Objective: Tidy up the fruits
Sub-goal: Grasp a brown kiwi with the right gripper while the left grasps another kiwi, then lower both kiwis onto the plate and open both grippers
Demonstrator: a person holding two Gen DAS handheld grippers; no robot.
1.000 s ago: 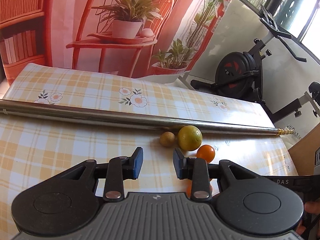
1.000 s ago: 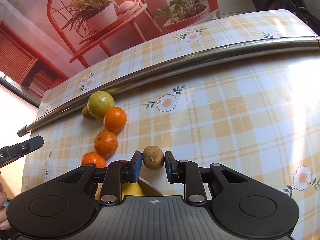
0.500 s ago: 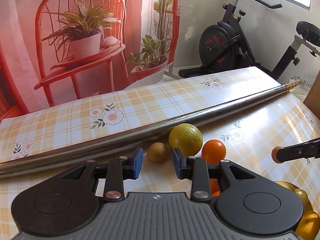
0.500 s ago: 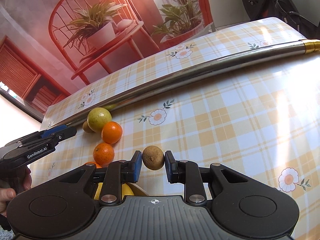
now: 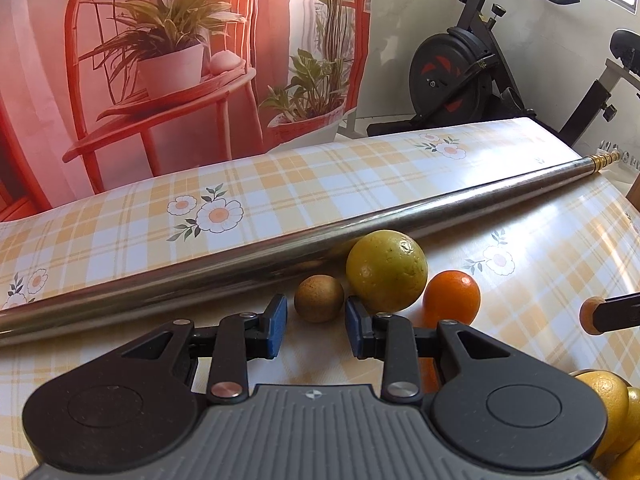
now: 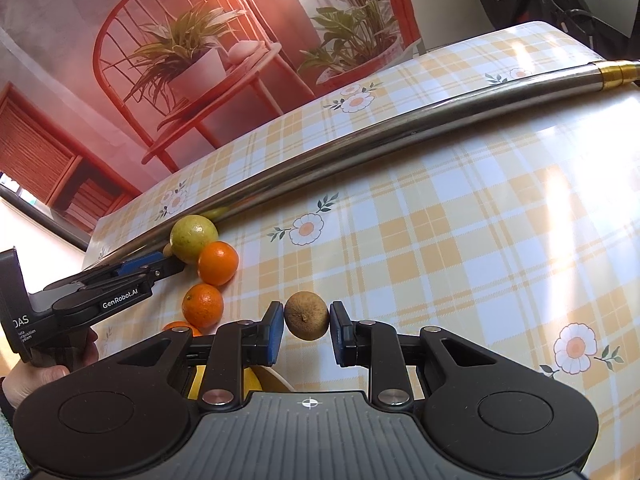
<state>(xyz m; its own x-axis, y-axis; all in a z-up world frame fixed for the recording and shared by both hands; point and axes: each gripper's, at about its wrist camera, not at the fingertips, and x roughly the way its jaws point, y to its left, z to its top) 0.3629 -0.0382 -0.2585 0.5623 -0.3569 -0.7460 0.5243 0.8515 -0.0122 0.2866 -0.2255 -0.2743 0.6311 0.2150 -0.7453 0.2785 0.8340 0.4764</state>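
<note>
My right gripper is shut on a small brown fruit, held above the checked tablecloth. My left gripper is open, its blue pads on either side of a second small brown fruit that lies on the cloth; I see no pad pressing on it. Right of that fruit sit a big yellow-green fruit and an orange. In the right wrist view the left gripper reaches in beside the yellow-green fruit, with oranges in a row below.
A long metal pole lies across the table just behind the fruit. Yellow fruits are piled at the lower right, partly hidden. An exercise bike stands beyond the table's far edge. A hand holds the left gripper.
My left gripper has rolled level and come down closer to the small brown fruit on the cloth. The right gripper still holds its brown fruit and has shifted slightly.
</note>
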